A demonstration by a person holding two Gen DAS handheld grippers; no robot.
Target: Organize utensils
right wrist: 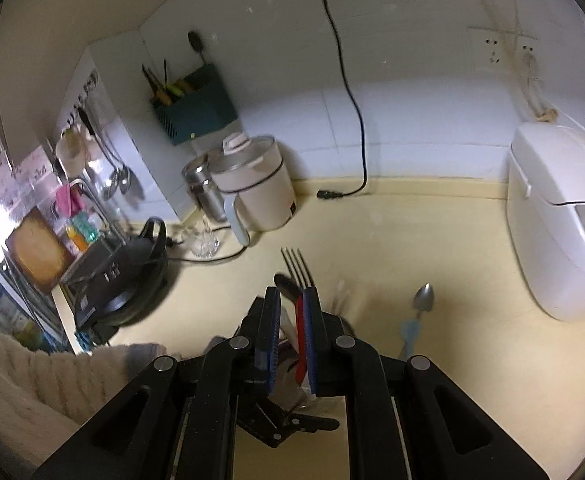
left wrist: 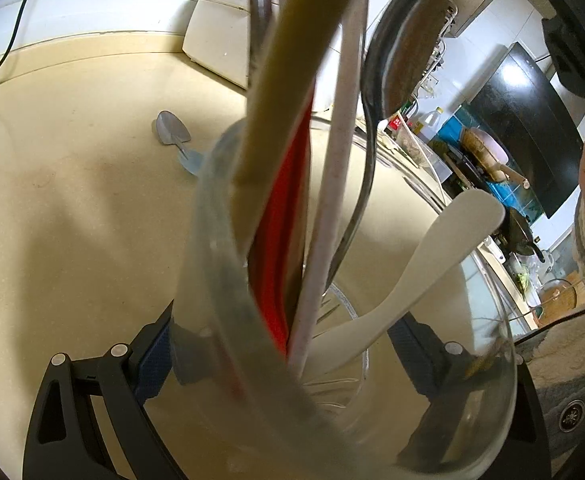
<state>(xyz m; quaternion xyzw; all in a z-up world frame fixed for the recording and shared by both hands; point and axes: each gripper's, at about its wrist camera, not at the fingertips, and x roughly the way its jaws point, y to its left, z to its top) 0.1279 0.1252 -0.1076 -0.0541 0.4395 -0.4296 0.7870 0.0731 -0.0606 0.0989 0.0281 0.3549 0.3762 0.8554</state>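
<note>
Your left gripper [left wrist: 280,344] clamps a clear glass cup [left wrist: 220,280] between its blue pads, jaws spread fairly wide around the cup's wall. The cup stands packed with utensils: a tan handle [left wrist: 288,72], a red handle [left wrist: 288,216], a pale speckled stick [left wrist: 336,168], a dark ladle [left wrist: 408,48] and a white rice paddle [left wrist: 424,264] leaning out toward the right. Behind the cup, a spoon [left wrist: 171,131] with a light blue handle lies alone on the beige counter [left wrist: 72,200], apart from the cup.

Your right gripper [right wrist: 292,344] has its jaws drawn narrow; no utensil is clearly pinched between the pads. Through and past the gap you see a fork [right wrist: 298,266] pointing up and the red handle, both seemingly in the cup below. The spoon lies to the right of the fingers, near a white rice cooker [right wrist: 564,220]. A kettle [right wrist: 256,184] stands at the back wall.
</note>
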